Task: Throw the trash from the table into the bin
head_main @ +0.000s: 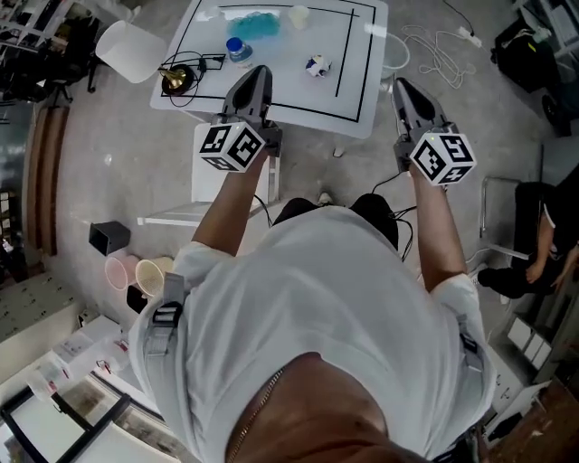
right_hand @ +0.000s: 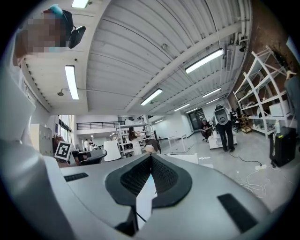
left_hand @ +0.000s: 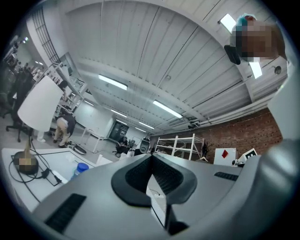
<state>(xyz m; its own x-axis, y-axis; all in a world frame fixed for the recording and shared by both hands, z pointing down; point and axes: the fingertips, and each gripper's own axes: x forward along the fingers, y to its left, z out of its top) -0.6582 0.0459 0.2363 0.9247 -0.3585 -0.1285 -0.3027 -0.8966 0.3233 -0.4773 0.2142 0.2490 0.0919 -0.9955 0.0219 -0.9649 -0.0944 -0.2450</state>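
Observation:
In the head view a white table (head_main: 353, 108) with a black outline carries a crumpled blue wrapper (head_main: 253, 24), a small bottle with a blue cap (head_main: 239, 50), a white scrap (head_main: 298, 15) and a small white-and-blue crumpled piece (head_main: 317, 65). My left gripper (head_main: 258, 72) hovers over the table's near edge, shut and empty. My right gripper (head_main: 401, 88) is shut and empty just off the table's right corner. The left gripper view shows closed jaws (left_hand: 151, 157) and the bottle (left_hand: 82, 168) to the left. In the right gripper view the jaws (right_hand: 151, 157) are also closed on nothing.
A lamp with a brass base (head_main: 177, 80) and white shade (head_main: 131, 50) stands at the table's left corner, its cable beside it. On the floor lie a white cable (head_main: 439, 50), a black box (head_main: 109, 237) and two pale tubs (head_main: 136, 273). A seated person (head_main: 534, 244) is at the right.

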